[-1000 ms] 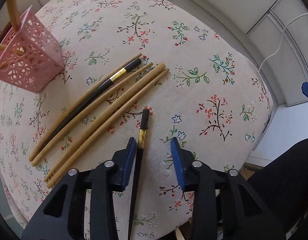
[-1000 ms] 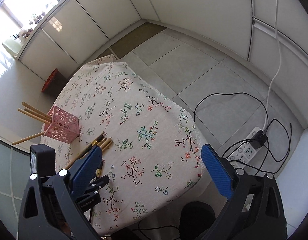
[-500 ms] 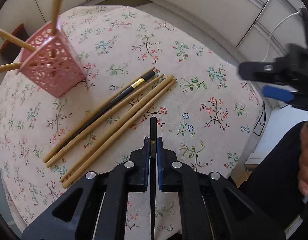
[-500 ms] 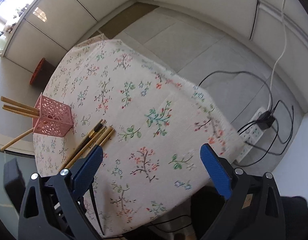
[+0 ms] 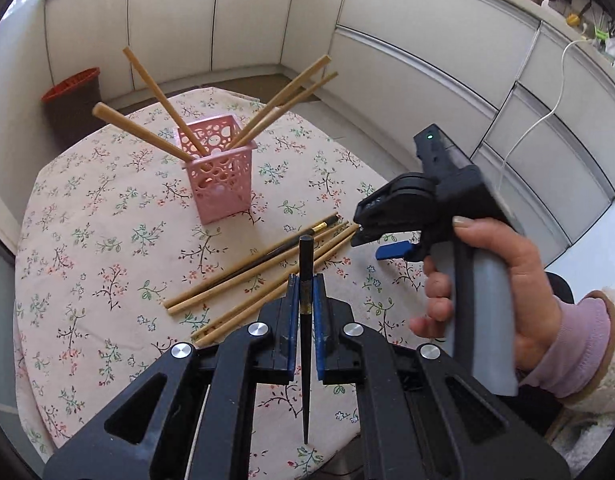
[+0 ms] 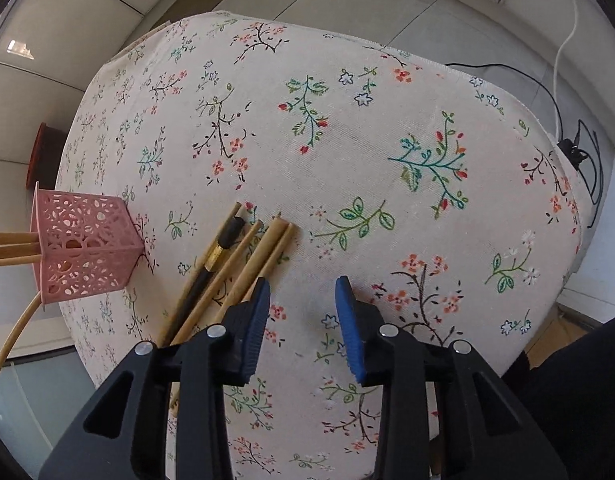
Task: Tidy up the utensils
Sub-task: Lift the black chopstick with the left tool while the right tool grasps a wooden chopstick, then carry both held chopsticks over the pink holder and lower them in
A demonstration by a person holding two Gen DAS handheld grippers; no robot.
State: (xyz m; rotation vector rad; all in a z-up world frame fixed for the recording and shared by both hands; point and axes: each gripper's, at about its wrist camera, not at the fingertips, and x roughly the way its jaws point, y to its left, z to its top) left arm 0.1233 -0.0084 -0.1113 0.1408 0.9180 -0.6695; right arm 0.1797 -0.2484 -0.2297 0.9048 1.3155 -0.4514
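1. The tabletop (image 6: 387,128) has a cloth with little flowers on it.
2. White cupboards (image 5: 407,64) and a tiled floor (image 6: 347,4) go around it.
3. A pink basket (image 5: 221,176) holds wooden chopsticks (image 5: 163,100).
4. More chopsticks (image 6: 243,264) lie beside it.
5. The left tongs (image 5: 305,300) squeeze a black chopstick (image 5: 305,340) above the tabletop.
6. The right tongs (image 6: 303,308) have just been closing, with nothing between them.

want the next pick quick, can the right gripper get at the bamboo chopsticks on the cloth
Probably yes: the right gripper hangs just beside the bamboo chopsticks, jaws apart and empty after closing partway. Nothing covers them; the pink holder stands clear.
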